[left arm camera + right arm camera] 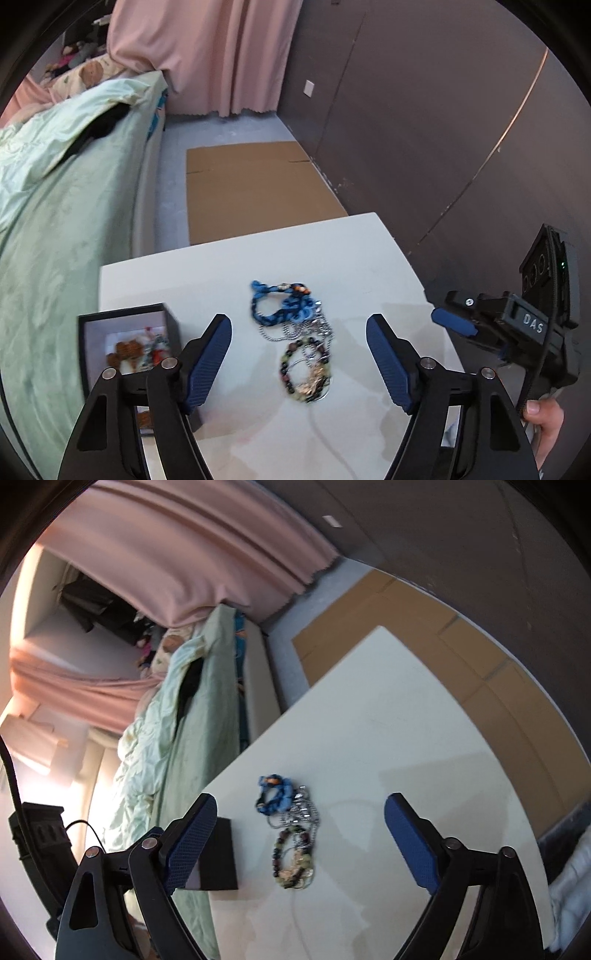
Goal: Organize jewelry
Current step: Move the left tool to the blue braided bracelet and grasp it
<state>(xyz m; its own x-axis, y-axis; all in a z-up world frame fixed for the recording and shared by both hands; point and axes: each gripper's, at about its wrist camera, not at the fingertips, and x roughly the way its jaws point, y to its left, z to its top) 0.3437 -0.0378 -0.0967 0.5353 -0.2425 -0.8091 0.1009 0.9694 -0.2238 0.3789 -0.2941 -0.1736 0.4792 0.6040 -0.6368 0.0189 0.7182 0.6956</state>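
A pile of jewelry lies on the white table [351,254]: a blue braided cord bracelet [282,304], a silver chain [314,328] and a dark beaded bracelet [304,367]. The pile also shows in the right wrist view [291,834]. A black jewelry box [127,354] with several pieces inside stands at the table's left edge. My left gripper [299,356] is open and empty, above the pile. My right gripper [301,843] is open and empty, also over the pile; it shows at the right in the left wrist view [456,325].
A bed with a green cover [62,221] runs along the table's left side. Flat cardboard [251,188] lies on the floor beyond the table. A dark wall [424,129] is on the right. Pink curtains [207,48] hang at the back.
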